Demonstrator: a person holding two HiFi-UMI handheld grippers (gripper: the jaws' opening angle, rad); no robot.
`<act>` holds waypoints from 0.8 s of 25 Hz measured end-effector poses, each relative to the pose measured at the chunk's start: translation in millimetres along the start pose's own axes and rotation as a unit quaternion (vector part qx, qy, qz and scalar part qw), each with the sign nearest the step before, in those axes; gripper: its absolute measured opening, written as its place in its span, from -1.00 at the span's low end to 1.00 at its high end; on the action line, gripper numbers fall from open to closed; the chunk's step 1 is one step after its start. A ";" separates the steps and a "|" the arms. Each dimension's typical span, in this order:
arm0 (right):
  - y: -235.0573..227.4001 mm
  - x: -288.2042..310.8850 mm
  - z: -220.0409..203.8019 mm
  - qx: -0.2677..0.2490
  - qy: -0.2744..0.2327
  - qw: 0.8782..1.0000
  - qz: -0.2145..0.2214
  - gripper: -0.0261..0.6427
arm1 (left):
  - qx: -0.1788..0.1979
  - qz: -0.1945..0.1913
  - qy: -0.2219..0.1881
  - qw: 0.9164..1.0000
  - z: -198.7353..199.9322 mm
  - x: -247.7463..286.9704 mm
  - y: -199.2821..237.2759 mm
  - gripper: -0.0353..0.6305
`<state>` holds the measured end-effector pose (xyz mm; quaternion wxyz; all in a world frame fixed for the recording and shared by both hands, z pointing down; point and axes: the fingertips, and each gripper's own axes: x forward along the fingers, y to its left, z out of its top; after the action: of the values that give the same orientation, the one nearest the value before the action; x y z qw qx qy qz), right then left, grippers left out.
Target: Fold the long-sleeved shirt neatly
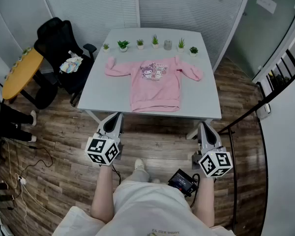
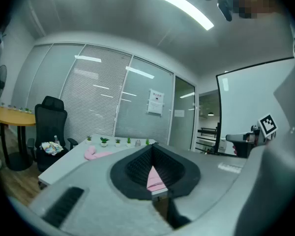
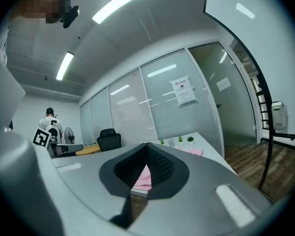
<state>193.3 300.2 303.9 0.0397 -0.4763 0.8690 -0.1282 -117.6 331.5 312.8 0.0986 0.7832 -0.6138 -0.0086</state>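
Observation:
A pink long-sleeved shirt (image 1: 155, 85) with a cartoon print lies flat on the pale table (image 1: 103, 95), hem toward me and both sleeves spread out to the sides. My left gripper (image 1: 116, 115) hovers shut and empty just short of the table's near edge, left of the hem. On the other side, the right gripper (image 1: 202, 126) is also shut and holds nothing. In the left gripper view the closed left gripper (image 2: 152, 149) frames a strip of the shirt (image 2: 156, 180). The right gripper (image 3: 147, 146) shows the shirt (image 3: 144, 180) the same way.
Several small potted plants (image 1: 155, 42) line the table's far edge. A black office chair (image 1: 59, 48) and a yellow round table (image 1: 22, 73) stand at the left. A black device (image 1: 184, 182) lies on the wooden floor by my feet. A stair rail (image 1: 280, 77) runs along the right.

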 end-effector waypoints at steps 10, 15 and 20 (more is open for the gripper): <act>13.4 -2.4 -5.7 -0.026 0.016 1.000 0.007 -0.89 | 0.012 0.000 0.015 1.000 -5.0 -11.3 -9.4 -0.88; 26.5 -3.3 -12.5 -0.041 0.025 0.999 0.015 -0.89 | 0.010 -0.001 0.012 1.000 -2.4 -16.5 -13.9 -0.88; 46.7 -4.1 -13.3 -0.063 0.023 0.997 0.034 -0.62 | -0.005 -0.012 -0.025 1.000 12.3 -17.6 -27.2 -0.16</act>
<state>154.8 330.1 304.4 -0.0063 -0.4446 0.8919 -0.0824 -97.4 352.9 294.4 0.0872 0.7893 -0.6070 -0.0324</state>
